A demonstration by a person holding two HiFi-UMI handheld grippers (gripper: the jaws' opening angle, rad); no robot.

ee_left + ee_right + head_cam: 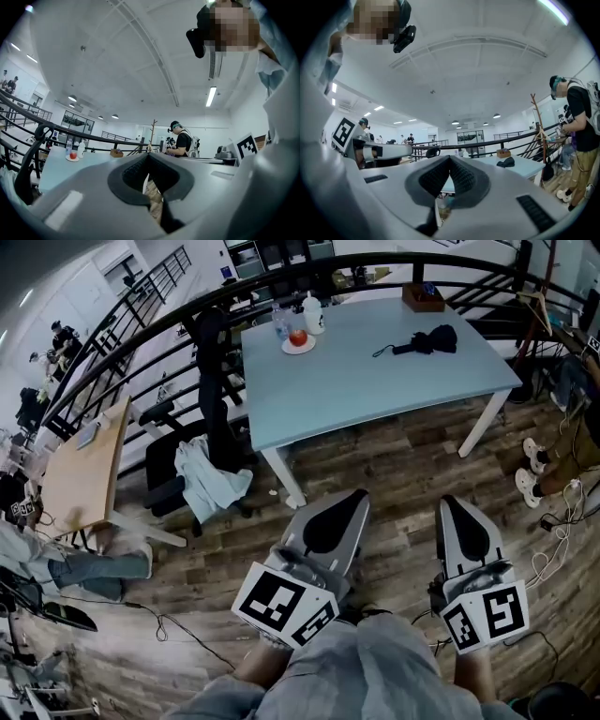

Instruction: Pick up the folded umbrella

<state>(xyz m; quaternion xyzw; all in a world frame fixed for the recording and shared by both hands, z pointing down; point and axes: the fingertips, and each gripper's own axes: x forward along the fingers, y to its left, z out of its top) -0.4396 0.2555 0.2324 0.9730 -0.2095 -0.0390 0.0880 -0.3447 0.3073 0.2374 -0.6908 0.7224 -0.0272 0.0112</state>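
Folded umbrella (427,340) lies flat on pale blue table (375,390), black, its strap loop trailing off one end. It sits well ahead of both sets of jaws and nothing touches it. In the right gripper view it shows ahead and a little to the right of the jaws (505,162). In the left gripper view it cannot be made out.

Left gripper (352,498): jaws pressed together, nothing between them. Right gripper (455,501): jaws also closed on each other, empty. Both are held level and low, near the person's lap, well short of the table edge. Judged: approach not begun, pick not started.

Risks from here:
- Jaws arrive closed, so they shove the umbrella along the smooth top instead of straddling it. They need to open before contact.
- The bite lands on the strap loop or loose fabric only, so the umbrella dangles, swings or slips out. Aim for the thick middle of the bundle.
- Level jaws come in too low and clip the table edge, which lies between the jaws and the umbrella.
- Overreach past the umbrella knocks the wooden box (424,299) just beyond it.
- Plate (298,341) and bottles (281,322) stand far to the left of the umbrella: low risk unless the left gripper sweeps wide.
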